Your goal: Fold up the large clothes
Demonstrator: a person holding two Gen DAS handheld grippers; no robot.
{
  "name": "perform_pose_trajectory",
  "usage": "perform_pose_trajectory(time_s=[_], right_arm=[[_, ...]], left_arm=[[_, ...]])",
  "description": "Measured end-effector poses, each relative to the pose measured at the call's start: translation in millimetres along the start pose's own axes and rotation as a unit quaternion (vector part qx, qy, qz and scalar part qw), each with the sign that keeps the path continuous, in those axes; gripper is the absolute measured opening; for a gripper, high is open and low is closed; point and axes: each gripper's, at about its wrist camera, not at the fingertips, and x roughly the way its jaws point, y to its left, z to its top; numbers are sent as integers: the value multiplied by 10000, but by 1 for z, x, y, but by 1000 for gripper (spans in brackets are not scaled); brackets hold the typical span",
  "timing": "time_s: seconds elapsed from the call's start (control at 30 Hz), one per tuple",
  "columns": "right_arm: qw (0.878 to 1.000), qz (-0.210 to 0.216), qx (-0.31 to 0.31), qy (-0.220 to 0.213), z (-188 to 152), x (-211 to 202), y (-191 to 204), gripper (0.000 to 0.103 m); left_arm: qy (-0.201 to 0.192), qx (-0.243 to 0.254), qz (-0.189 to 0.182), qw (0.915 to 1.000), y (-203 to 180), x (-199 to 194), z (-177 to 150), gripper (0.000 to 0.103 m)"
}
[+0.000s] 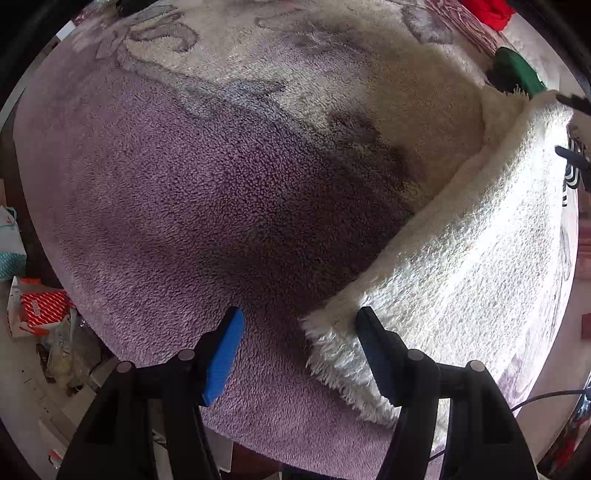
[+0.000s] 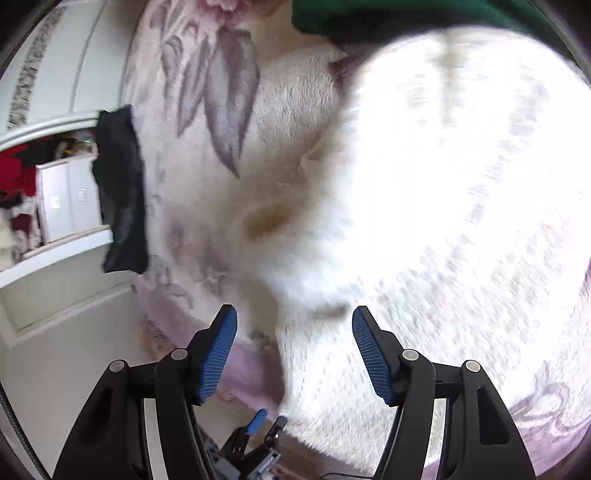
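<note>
- Biggest thing in sight is the fleece blanket (image 1: 177, 206), lilac at the near edge and cream with grey-purple leaf prints further up, spread over the whole surface in both wrist views.
- On top of it lies the white fluffy garment (image 1: 461, 258), the piece being folded; in the left wrist view it fills the right side, its long edge running diagonally from lower centre up to the top right, one shaggy corner pointing at the camera.
- In the right wrist view that same white fluffy garment (image 2: 443, 192) is blown out by bright light and blurred; detail on it is hard to read.
- A dark black cloth (image 2: 120, 192) hangs over the blanket's left edge in the right wrist view, beside white cupboard fronts (image 2: 66, 195).
- A green garment (image 1: 517, 72) sits at the far top right, just past the white one's far end; something red (image 1: 487, 13) lies beyond it.
- The left gripper (image 1: 299, 328) is spread wide, blue pads apart, and the garment's corner sits between its fingers: the right finger rests against the pile, the left is clear of it, nothing pinched.
- The right gripper (image 2: 293, 326) is likewise parted, hovering at the white garment's edge with nothing clamped.
- Down on the floor at the left, a red patterned box (image 1: 42, 306) and crumpled bags.
</note>
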Motion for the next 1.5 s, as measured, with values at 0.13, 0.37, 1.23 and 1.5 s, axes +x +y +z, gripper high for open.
perform_pose_trajectory(time_s=[0.13,0.37,1.23,1.5], right_arm=[[9983,-139,119,-548,-21,-58,-45,67],[9917,-484,519,-1073,-4,-97,-139,67],[9829,-943,172,-1574,90,-17,-137,24],[9901,-589,549,-1151,14,-54,-124,50]], left_arm=[[-249,158,76,9995,-19,-36,3,59],[-805,700,-578,9926,-122,-69,83,59],[-347,1690,-842,9814,-267,74,254,11],[60,2028,-2024,9580,-209,-19,222,34]])
